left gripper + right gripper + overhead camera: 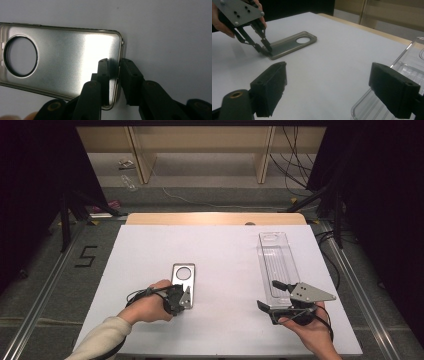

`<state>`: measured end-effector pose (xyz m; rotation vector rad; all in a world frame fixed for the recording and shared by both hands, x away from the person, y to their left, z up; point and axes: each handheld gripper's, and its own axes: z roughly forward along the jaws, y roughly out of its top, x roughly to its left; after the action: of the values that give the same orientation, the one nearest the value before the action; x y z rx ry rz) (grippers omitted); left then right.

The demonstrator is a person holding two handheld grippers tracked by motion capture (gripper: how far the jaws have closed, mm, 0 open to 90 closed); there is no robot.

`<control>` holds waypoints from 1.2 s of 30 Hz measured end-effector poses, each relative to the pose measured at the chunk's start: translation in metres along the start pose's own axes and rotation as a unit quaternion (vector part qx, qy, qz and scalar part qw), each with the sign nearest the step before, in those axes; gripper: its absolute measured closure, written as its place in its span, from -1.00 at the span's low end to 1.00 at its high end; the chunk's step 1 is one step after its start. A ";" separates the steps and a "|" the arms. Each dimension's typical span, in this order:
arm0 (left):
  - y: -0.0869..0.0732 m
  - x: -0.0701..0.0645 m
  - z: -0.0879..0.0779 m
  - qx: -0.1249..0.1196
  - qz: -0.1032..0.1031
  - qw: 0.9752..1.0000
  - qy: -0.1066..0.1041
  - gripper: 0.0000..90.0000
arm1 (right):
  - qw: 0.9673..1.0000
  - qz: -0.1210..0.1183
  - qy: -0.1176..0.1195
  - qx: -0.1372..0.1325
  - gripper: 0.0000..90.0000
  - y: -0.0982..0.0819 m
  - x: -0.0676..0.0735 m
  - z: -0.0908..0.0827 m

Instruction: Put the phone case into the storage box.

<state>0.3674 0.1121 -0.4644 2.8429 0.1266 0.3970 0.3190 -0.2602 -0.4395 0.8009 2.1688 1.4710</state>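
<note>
A grey metallic phone case [183,274] with a round camera hole lies flat, inside up, on the white table [225,245]. My left gripper [186,298] points down at the case's near right corner. In the left gripper view its jaws [114,63] straddle the rim of the case [62,57], one pad inside and one outside, with a thin gap still showing. My right gripper [268,294] stands wide open at the near end of a clear plastic tray [277,260], with nothing between its jaws [328,68]. It looks across at the case [287,43] and the left gripper [267,48].
The clear tray [409,60] lies lengthwise on the right of the table, running away from me. A wooden strip [215,218] marks the table's far edge. Beyond it are floor cables and dark stands on both sides.
</note>
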 end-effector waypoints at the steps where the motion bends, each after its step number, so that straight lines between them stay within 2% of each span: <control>1: 0.000 0.000 0.000 0.000 0.002 1.000 0.000 0.73 | 1.000 0.000 0.000 0.000 -0.64 0.000 0.000 0.000; 10: 0.001 -0.001 0.000 0.002 0.012 1.000 -0.001 0.80 | 1.000 0.001 0.000 0.000 -0.64 0.000 0.000 0.000; 31: 0.002 -0.004 0.001 0.005 0.011 1.000 -0.003 0.88 | 1.000 0.002 0.001 -0.001 -0.64 0.000 0.000 0.000; 36: 0.002 -0.003 0.001 0.004 0.017 1.000 -0.002 0.88 | 1.000 0.002 0.001 0.000 -0.64 0.000 0.000 0.000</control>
<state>0.3649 0.1093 -0.4653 2.8571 0.0806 0.3997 0.3192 -0.2606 -0.4397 0.8052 2.1687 1.4742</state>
